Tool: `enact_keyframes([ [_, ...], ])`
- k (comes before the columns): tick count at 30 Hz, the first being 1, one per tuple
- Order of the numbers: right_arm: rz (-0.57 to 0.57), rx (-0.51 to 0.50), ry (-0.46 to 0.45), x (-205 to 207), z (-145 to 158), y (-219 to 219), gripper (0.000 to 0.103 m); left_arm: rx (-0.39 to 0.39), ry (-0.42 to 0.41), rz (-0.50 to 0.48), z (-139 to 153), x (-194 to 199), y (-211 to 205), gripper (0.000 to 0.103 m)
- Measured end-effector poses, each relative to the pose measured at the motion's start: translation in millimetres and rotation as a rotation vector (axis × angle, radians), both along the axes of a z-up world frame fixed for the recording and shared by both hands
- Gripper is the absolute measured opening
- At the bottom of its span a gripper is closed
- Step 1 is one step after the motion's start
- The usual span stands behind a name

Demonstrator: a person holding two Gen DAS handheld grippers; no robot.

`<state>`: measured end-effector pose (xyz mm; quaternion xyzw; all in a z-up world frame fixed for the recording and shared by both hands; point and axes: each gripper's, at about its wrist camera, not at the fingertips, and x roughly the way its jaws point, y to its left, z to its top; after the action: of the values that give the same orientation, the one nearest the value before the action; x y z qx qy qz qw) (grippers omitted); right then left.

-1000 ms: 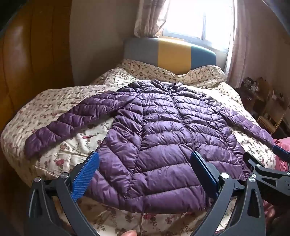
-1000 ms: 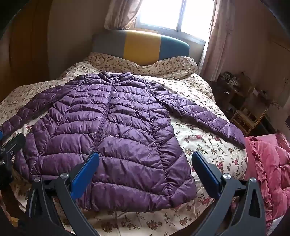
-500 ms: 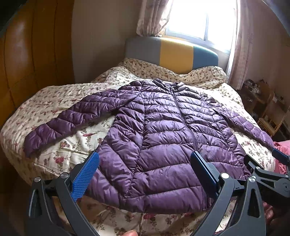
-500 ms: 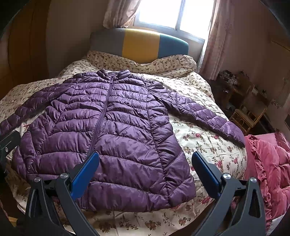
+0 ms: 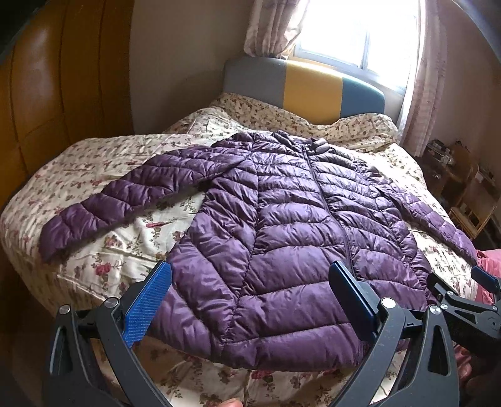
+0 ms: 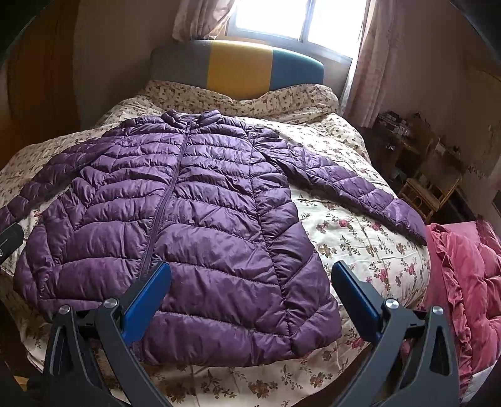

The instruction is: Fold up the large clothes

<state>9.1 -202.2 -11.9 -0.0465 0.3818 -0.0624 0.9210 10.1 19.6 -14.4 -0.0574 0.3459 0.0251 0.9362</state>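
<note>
1. Purple quilted puffer jacket (image 5: pixel 281 244) lies flat, front up and zipped, on a floral bedspread (image 5: pixel 103 162), collar toward the headboard (image 6: pixel 238 65), hem near the foot of the bed.
2. Both sleeves are spread out to the sides, resting on the bedspread.
3. Left gripper (image 5: pixel 250 292) hovers above the jacket's hem, jaws spread wide, holding nothing.
4. Right gripper (image 6: pixel 250 292) hovers above the hem's other corner, jaws likewise apart and empty.
5. Beyond the grey, yellow and teal headboard, a bright window (image 6: pixel 291 18) has pale curtains.
6. A pink ruffled blanket (image 6: pixel 463 275) lies beside the bed's right edge.
</note>
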Motion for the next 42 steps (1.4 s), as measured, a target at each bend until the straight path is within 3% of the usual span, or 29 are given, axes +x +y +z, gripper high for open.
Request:
enact_keyframes([
  [42, 0.002, -0.008, 0.009, 2, -2, 3, 0.101, 0.006, -0.007, -0.003, 3, 1, -2, 0.100],
])
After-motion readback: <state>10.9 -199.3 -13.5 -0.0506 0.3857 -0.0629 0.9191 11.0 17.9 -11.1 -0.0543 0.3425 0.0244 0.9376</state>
